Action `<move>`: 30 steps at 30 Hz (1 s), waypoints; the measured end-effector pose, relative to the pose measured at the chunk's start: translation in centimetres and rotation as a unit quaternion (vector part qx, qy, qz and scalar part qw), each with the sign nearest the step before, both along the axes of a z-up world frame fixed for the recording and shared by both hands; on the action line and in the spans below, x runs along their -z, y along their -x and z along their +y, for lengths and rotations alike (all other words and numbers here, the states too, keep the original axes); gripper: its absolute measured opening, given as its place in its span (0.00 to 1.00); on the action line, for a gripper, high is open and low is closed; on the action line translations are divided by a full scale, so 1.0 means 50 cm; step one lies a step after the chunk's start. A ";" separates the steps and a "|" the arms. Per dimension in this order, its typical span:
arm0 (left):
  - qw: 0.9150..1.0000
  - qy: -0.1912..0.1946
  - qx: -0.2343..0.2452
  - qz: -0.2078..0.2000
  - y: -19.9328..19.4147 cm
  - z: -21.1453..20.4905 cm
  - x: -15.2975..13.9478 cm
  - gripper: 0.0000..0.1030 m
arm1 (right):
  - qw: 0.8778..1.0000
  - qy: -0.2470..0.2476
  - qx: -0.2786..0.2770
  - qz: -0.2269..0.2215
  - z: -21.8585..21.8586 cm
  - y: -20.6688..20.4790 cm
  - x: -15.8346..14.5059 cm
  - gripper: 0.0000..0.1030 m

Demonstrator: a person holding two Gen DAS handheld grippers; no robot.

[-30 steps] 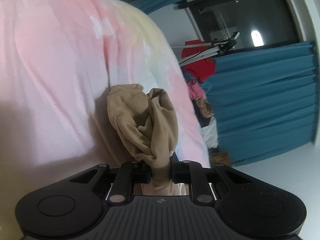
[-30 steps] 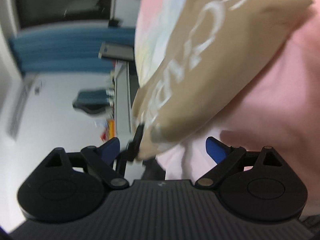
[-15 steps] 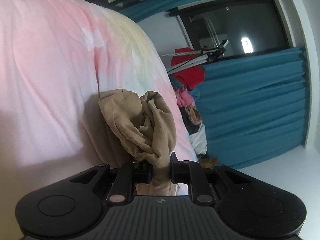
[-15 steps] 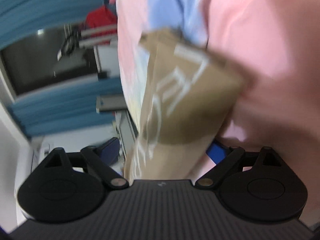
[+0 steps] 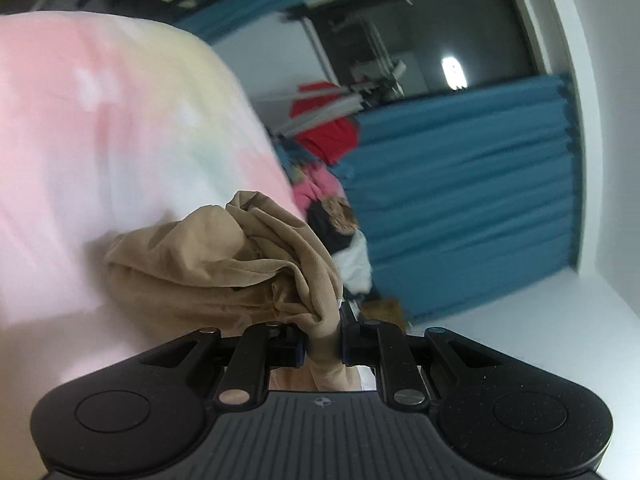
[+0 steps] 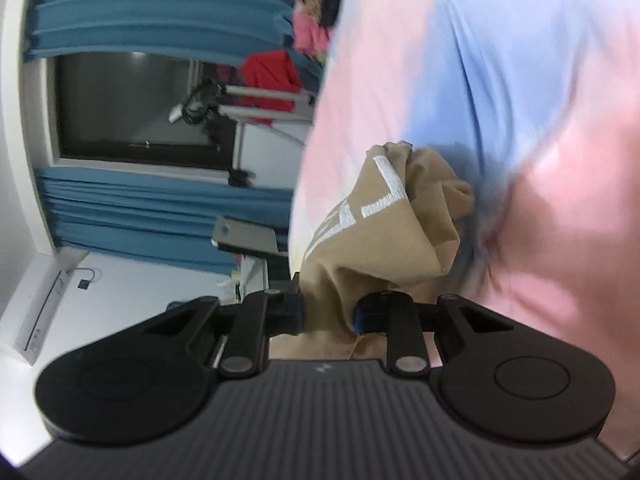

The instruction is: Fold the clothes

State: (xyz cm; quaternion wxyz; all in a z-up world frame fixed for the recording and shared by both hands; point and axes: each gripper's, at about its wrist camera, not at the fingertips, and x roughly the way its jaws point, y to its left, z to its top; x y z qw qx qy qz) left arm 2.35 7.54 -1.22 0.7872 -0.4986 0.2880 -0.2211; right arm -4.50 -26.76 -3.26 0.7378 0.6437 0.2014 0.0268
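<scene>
Step in hand: lifting the tan knit garment with white lettering (image 6: 384, 236) by two bunched ends. Left claw (image 5: 323, 346) pinches one end; right claw (image 6: 329, 316), jaws just closing, clamps the other. Next: spread it flat. Pastel pink-and-blue bedsheet (image 5: 100, 128) fills the left frame's left; blue curtains (image 5: 460, 200) at right.

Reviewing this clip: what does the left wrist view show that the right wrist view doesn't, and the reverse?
Left wrist only: the left gripper shut on plain bunched tan garment. Right wrist only: the right gripper, jaws just closed on the garment, white lettering and a grey tablet-like device. Both: pastel bedding, blue curtains, red clothing.
</scene>
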 end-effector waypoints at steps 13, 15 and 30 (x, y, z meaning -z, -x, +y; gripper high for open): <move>0.989 -0.057 0.134 0.024 -0.339 -0.536 -0.116 0.16 | 0.985 0.121 0.115 0.044 -0.441 -0.087 -0.162 0.25; 0.987 -0.054 0.148 0.016 -0.374 -0.613 -0.119 0.16 | 0.979 0.147 0.136 0.038 -0.499 -0.095 -0.178 0.25; 0.929 -0.242 0.280 -0.004 -0.362 -0.728 0.166 0.19 | 0.956 0.214 0.127 0.153 -0.465 -0.046 0.140 0.25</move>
